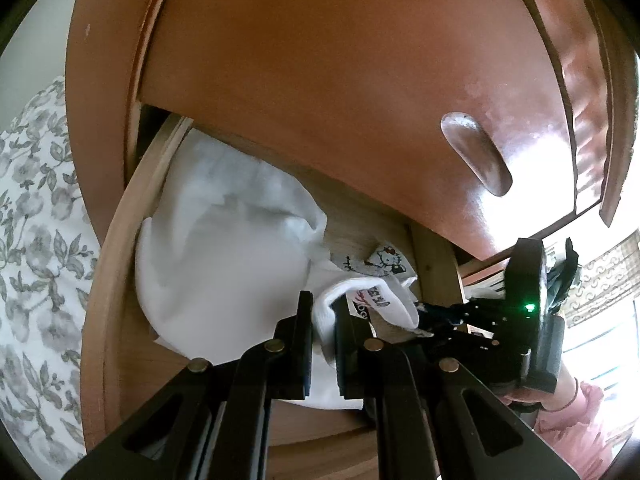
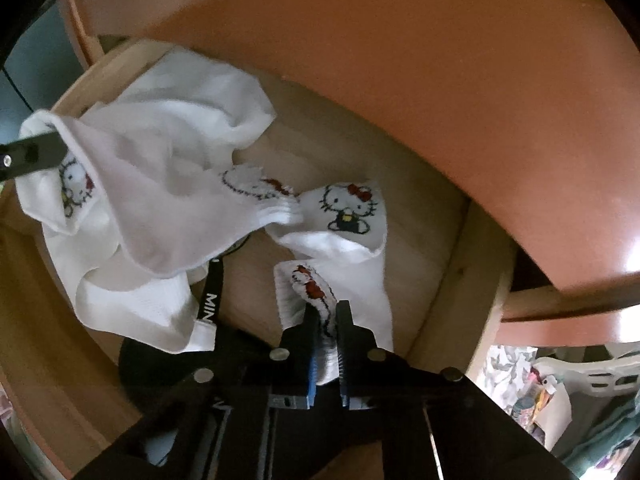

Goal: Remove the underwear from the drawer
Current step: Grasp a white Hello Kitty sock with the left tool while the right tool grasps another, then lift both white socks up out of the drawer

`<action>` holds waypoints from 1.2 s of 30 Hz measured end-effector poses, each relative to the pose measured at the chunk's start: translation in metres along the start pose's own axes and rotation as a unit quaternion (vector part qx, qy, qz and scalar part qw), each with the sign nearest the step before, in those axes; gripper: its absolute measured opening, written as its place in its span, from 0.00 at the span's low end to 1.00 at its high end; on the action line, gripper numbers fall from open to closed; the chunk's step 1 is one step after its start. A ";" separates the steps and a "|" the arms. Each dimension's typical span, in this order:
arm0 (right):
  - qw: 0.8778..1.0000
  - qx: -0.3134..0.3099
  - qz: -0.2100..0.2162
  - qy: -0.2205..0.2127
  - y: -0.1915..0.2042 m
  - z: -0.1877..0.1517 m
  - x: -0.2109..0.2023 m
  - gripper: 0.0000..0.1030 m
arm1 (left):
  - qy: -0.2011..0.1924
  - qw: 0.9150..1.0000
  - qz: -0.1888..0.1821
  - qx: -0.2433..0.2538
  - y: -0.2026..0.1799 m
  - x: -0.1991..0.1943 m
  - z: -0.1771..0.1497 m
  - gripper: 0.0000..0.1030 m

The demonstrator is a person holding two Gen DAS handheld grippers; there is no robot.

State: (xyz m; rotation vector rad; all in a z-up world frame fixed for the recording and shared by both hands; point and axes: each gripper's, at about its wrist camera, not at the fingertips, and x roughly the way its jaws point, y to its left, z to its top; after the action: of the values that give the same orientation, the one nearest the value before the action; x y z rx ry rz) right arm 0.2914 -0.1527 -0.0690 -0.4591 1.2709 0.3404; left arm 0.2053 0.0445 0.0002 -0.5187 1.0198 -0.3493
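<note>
The open light-wood drawer [image 2: 472,280] holds a heap of white underwear [image 2: 168,152] and white socks with cat prints [image 2: 344,208]. A black waistband with white lettering [image 2: 212,300] lies under the heap's near edge. My right gripper [image 2: 326,320] points steeply down and is shut on the ribbed cuff of a white sock with a red print [image 2: 308,284]. In the left wrist view, my left gripper [image 1: 324,312] is shut on a fold of white printed fabric [image 1: 372,300] at the drawer's front. The white heap [image 1: 224,240] fills the drawer's left side.
A red-brown drawer front with a recessed handle [image 1: 476,156] overhangs the open drawer. Floral bedding [image 1: 32,240] lies to the left. A pink sleeve [image 1: 580,408] shows behind the right gripper's body. A white basket [image 2: 592,376] with clutter stands at the lower right.
</note>
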 end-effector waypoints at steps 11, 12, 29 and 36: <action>0.996 0.036 0.000 -0.083 -0.004 -0.027 -0.075 0.06 | -0.002 1.000 0.012 -0.007 -0.008 -0.003 -0.003 0.09; 0.995 0.038 0.001 -0.090 -0.005 -0.032 -0.083 0.06 | -0.003 1.000 0.014 -0.007 -0.009 -0.004 -0.004 0.09; 0.975 0.073 0.042 -0.208 -0.027 -0.090 -0.164 0.06 | -0.011 0.998 0.060 0.002 -0.040 -0.016 -0.013 0.09; 0.970 0.085 0.049 -0.224 -0.030 -0.099 -0.180 0.06 | -0.019 0.998 0.058 -0.004 -0.051 -0.027 -0.021 0.09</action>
State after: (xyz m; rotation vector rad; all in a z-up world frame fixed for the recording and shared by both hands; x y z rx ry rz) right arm 0.1757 -0.2272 0.0864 -0.1590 0.8733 0.3896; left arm 0.1717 0.0110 0.0390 -0.4692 1.0101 -0.2307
